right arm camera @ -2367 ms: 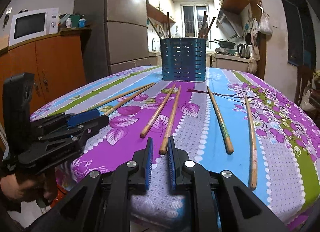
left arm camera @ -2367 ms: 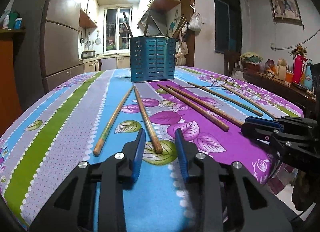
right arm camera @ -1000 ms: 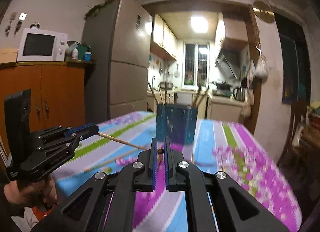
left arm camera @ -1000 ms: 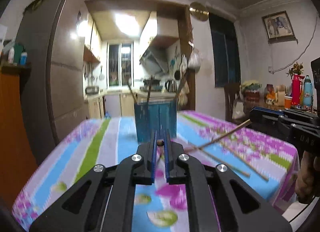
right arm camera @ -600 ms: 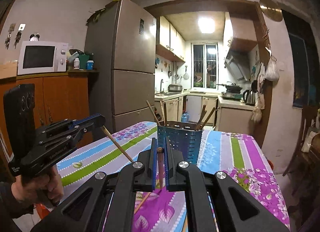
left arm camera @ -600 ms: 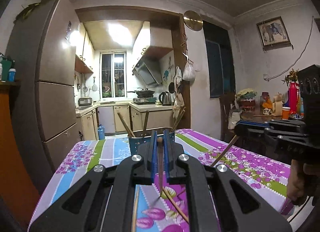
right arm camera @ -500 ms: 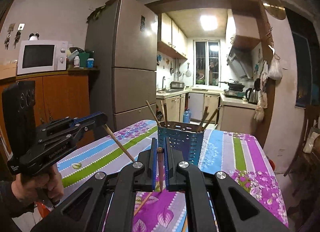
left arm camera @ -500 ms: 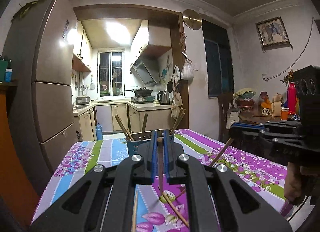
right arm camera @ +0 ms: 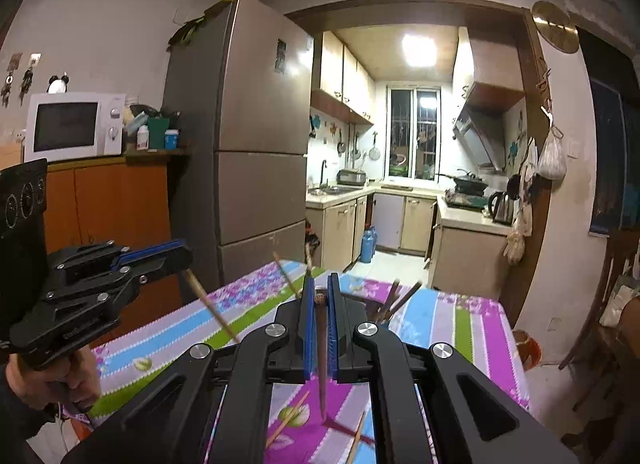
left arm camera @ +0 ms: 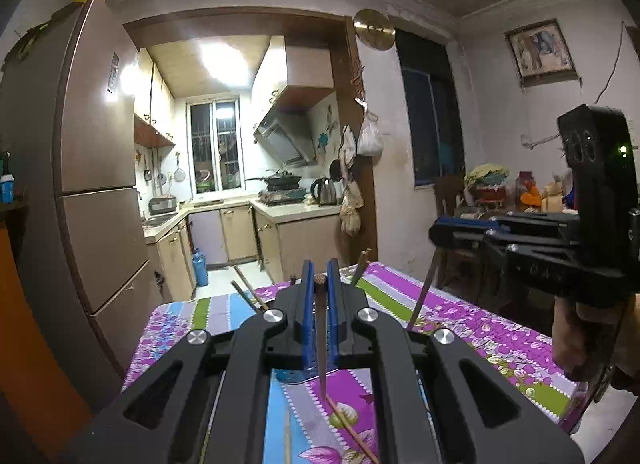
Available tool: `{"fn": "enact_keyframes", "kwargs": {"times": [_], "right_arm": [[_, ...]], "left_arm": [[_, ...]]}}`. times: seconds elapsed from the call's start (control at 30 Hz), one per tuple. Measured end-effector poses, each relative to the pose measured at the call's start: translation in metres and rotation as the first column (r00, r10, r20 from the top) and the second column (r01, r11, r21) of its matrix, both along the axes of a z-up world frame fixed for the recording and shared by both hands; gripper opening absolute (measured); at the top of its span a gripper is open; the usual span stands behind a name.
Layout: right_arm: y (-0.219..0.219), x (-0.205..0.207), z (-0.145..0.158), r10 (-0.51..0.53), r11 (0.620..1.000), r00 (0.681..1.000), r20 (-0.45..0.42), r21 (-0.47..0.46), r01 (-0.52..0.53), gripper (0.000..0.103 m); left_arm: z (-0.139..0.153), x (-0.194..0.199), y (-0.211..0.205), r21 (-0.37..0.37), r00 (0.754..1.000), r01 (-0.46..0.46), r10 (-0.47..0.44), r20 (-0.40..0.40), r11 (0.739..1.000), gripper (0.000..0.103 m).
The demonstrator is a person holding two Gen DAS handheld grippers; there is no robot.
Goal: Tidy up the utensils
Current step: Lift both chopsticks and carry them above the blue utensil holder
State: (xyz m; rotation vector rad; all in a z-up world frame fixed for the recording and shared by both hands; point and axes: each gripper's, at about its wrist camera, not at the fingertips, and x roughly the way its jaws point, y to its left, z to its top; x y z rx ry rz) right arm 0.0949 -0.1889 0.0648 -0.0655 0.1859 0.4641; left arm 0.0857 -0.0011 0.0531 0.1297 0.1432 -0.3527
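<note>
Chopsticks lifted off the table since a moment ago, one [left arm camera: 322, 348] clamped in left gripper [left arm camera: 319, 288], another [right arm camera: 321, 348] in right gripper [right arm camera: 319, 292], holder [right arm camera: 362, 306] just ahead, ready for dropping in.

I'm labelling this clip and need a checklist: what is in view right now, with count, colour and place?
Wooden chopsticks held: two, brown, one hanging from each tool.
Wooden chopsticks lying loose: at least three, tan, on the tablecloth below the tools.
Perforated metal utensil holder: one, blue, on the table, mostly hidden behind the left tool, chopsticks standing in it.
Flowered striped tablecloth: one, purple, blue and green, covering the table.
Tall fridge: one, brownish, left of the kitchen doorway.
Microwave: one, white, on the orange cabinet.
Left tool: shut on a chopstick.
Right tool: shut on a chopstick.
</note>
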Motion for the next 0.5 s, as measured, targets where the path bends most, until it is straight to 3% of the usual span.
{"fn": "enact_keyframes", "kwargs": {"times": [0.2,0.5], "right_arm": [[-0.001,0.015,0.014,-0.015,1.000,1.000,0.001,0.002,0.015,0.007],[0.002,0.038,0.035,-0.031,0.999,0.999,-0.021,0.017,0.031,0.007]], "left_arm": [[0.027,0.014,0.006,-0.001,0.998,-0.020,0.020,-0.061,1.000,0.005],[0.045,0.029,0.005,-0.039,0.999,-0.026,0.025,-0.040,0.999,0.005]]}}
